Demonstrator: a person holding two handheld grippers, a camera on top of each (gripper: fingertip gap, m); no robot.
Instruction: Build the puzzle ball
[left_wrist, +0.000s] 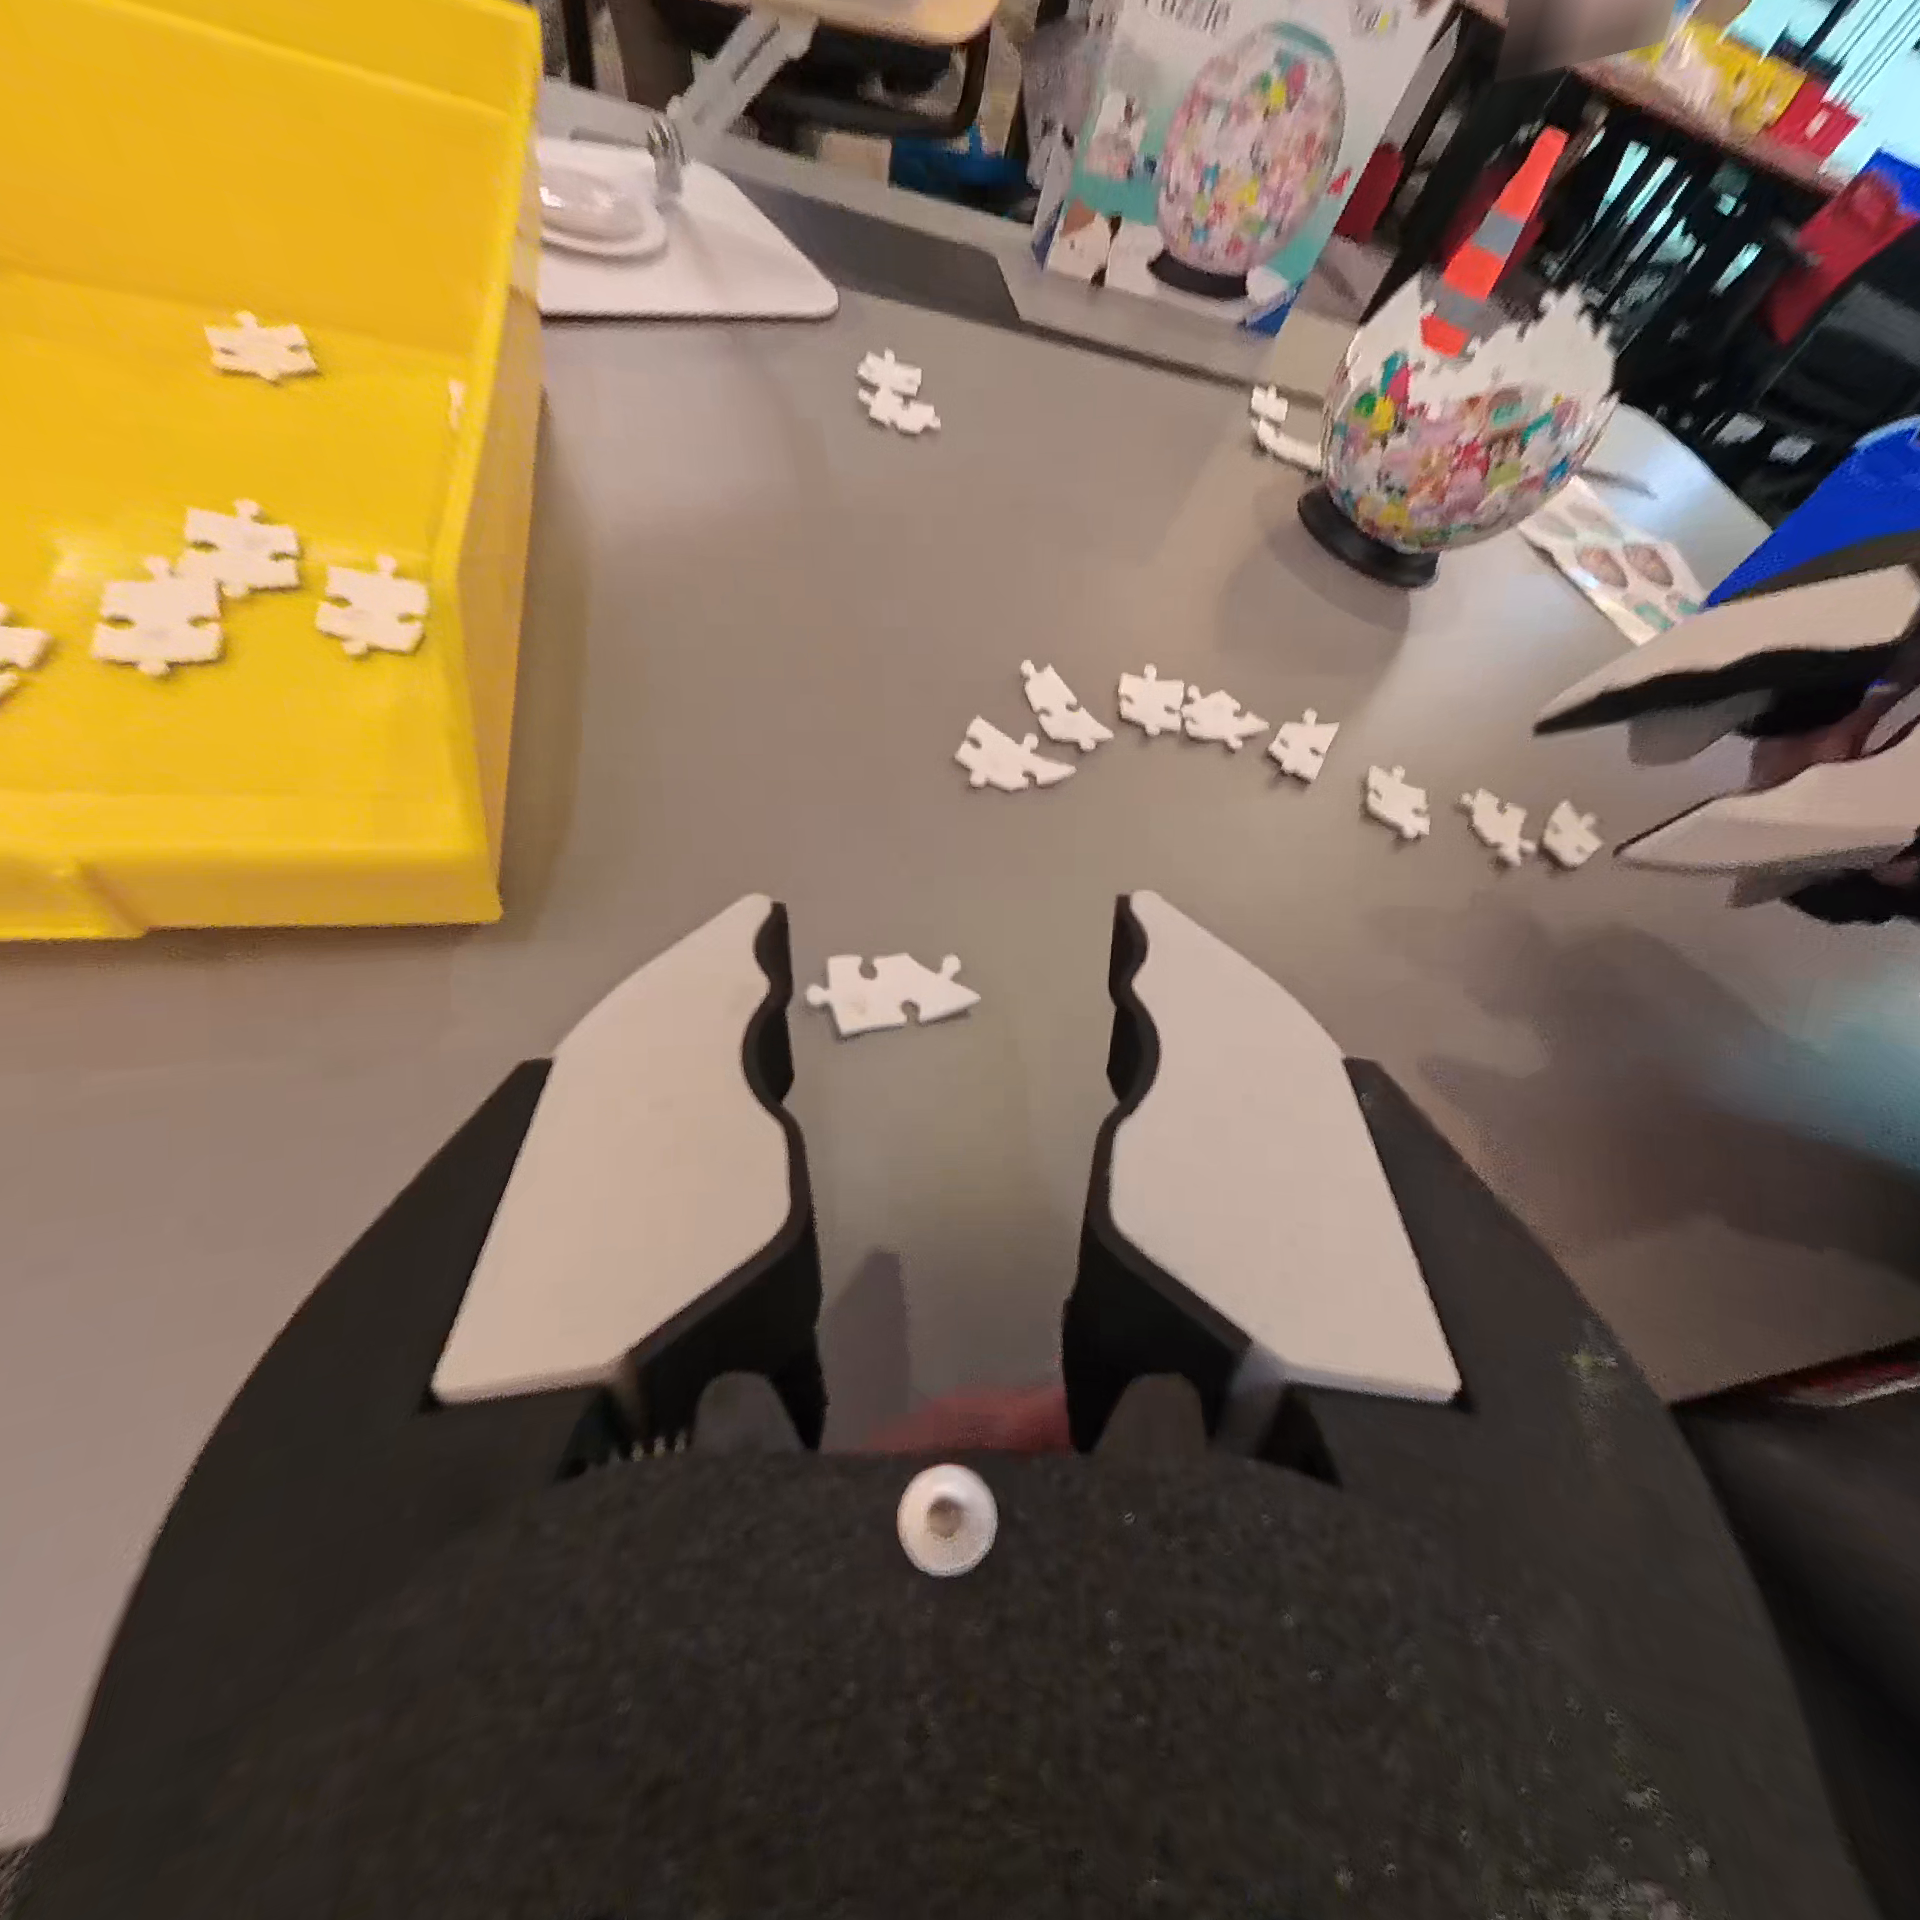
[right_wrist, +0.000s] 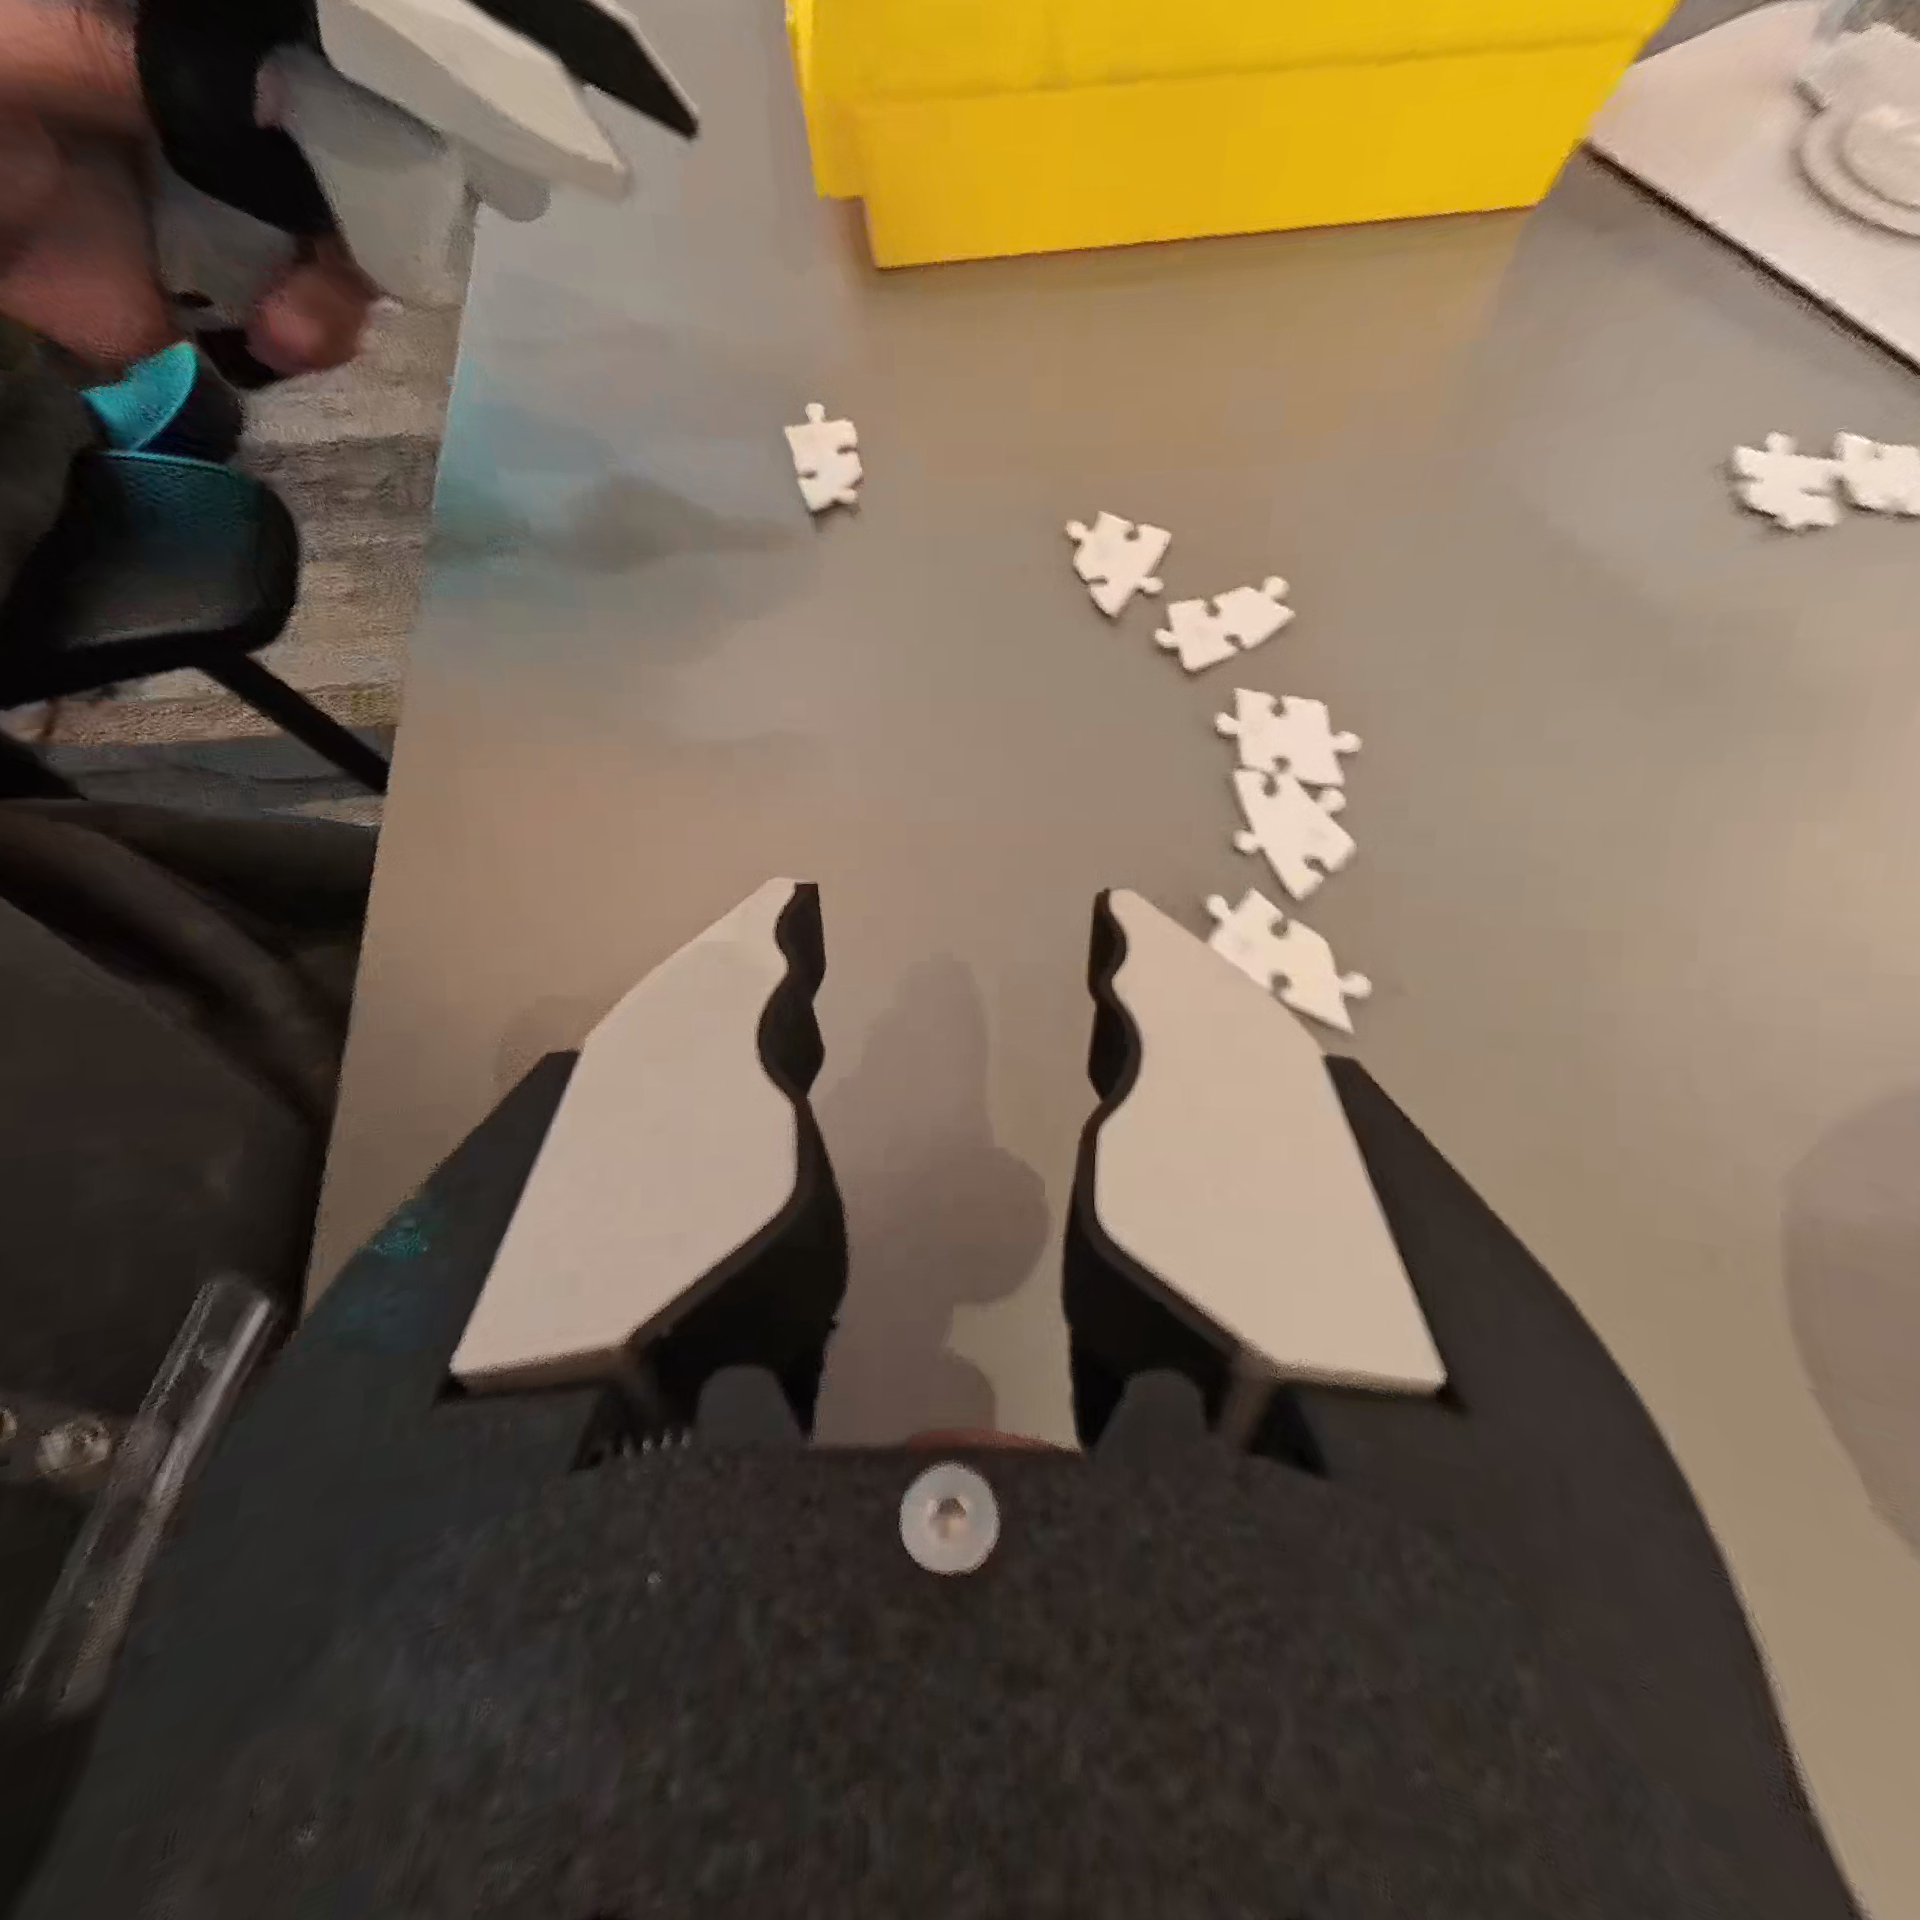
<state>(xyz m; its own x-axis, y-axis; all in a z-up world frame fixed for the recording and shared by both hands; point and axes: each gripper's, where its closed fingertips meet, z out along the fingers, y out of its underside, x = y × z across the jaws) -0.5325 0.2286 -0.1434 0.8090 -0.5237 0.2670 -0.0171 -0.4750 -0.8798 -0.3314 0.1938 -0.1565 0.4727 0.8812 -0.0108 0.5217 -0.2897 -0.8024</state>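
1. Ahead of my left tool (left_wrist: 948, 940): bare tabletop (left_wrist: 675, 623), apart from one loose piece (left_wrist: 891, 992) between its tips.
2. Yellow bin (left_wrist: 249, 499) walls off the left.
3. Arc of pieces (left_wrist: 1247, 738) and puzzle ball (left_wrist: 1455, 457) crowd the right.

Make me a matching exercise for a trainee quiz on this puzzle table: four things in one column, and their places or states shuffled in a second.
Things:
1. puzzle ball
2. yellow bin
3. left gripper
4. puzzle box

Places or states:
A. open, above a lone white piece on the grey table
B. part built, top still jagged and open, on a black stand
C. upright at the far edge of the table
D. holding several white pieces, at the left

Pairs: 1-B, 2-D, 3-A, 4-C
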